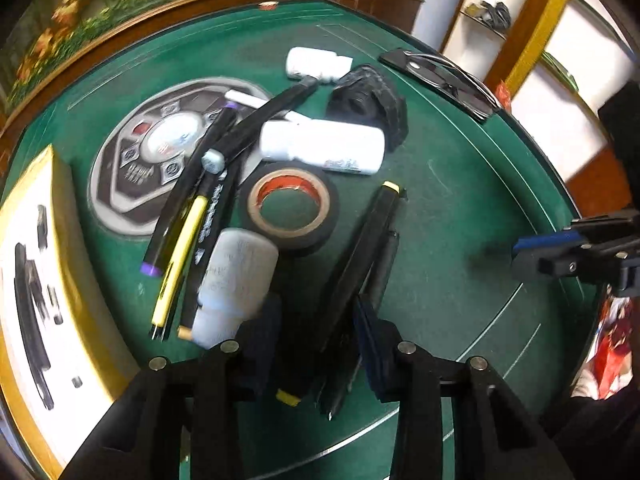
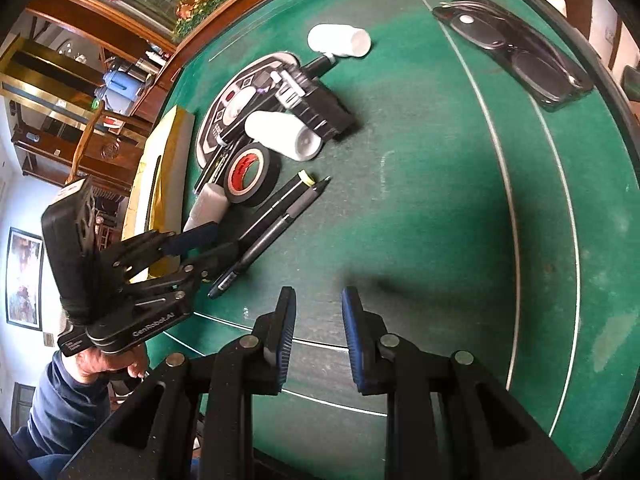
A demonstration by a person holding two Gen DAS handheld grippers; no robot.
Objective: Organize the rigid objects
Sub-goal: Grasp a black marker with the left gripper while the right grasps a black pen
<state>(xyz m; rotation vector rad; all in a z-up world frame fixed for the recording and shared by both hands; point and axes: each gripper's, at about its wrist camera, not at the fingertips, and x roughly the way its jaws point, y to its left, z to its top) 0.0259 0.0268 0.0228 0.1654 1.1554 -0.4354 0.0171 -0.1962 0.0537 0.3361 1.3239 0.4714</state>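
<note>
Left tool (image 1: 316,344) jaws spread either side of two pens lying side by side on the green worktop (image 1: 460,208): a black marker with yellow cap (image 1: 360,256) and a grey-black pen (image 1: 382,268) just beside it; pads not clearly touching them, so open around the pair, grip not confirmed. Right tool (image 2: 318,336) open, nothing between its pads, hovering over bare felt nearer the worktop's near edge. Black tape roll with red core (image 1: 290,204) sits just beyond the two pens, touching a white bottle (image 1: 232,280) lying on its side. Second white bottle (image 1: 324,146) lies beyond the tape, a third (image 1: 316,64) farther toward the far edge. Cluster of dark markers, one with a purple end (image 1: 188,188), and a yellow pen (image 1: 178,256) lie partly over the round centre panel (image 1: 132,168). Black clip-like lump (image 1: 368,104) beside the second bottle. Sunglasses on a dark case (image 2: 516,52) near the far right edge. Yellow-rimmed box (image 1: 52,264) at the left edge.
</note>
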